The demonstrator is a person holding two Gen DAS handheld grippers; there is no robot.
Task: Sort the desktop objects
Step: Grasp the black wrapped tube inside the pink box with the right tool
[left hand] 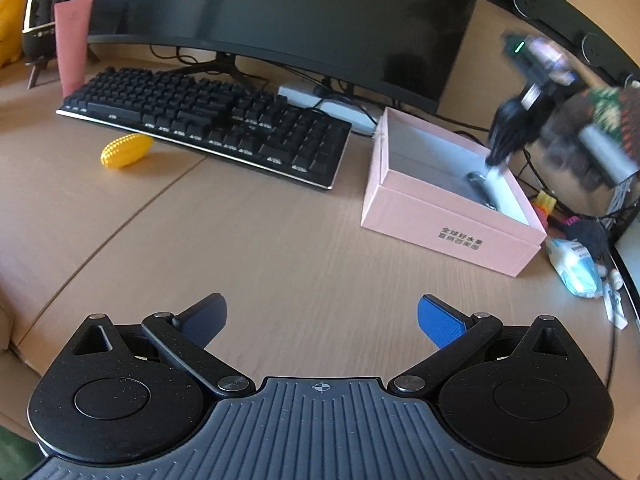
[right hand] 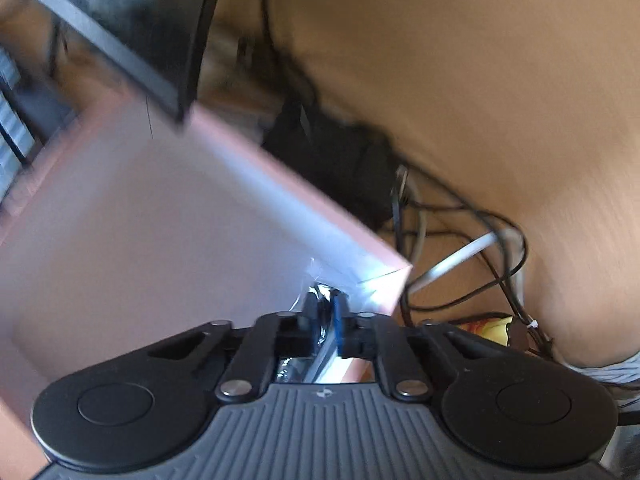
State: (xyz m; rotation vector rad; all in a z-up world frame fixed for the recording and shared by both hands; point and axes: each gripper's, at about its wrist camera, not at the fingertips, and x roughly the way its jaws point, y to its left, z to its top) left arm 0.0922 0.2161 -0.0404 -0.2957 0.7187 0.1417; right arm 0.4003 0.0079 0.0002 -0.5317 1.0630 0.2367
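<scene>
On the wooden desk in front of me, the biggest thing is the dark monitor, standing at the back with its stand legs spread behind the black keyboard. To the right of the keyboard, just beside its end, sits the open pink box, its white inside facing up. A pink upright packet stands at the keyboard's far left corner, with a black rounded device and something yellow behind it. A small yellow corn-shaped toy lies on the desk just in front of the keyboard's left part. Right of the box I see a blue-and-white packet and a tangle of cables.

My left gripper hangs over bare desk, its blue pads well apart and nothing between them.

My right gripper is pointing down into the pink box near its right-hand corner, and a patterned sleeve shows behind it in the left wrist view. Its jaws are together, pinching a thin item in crinkly clear wrapping; I cannot make out what the item is. From the left view its lower end reaches the box floor area, though I cannot tell if it touches.
</scene>
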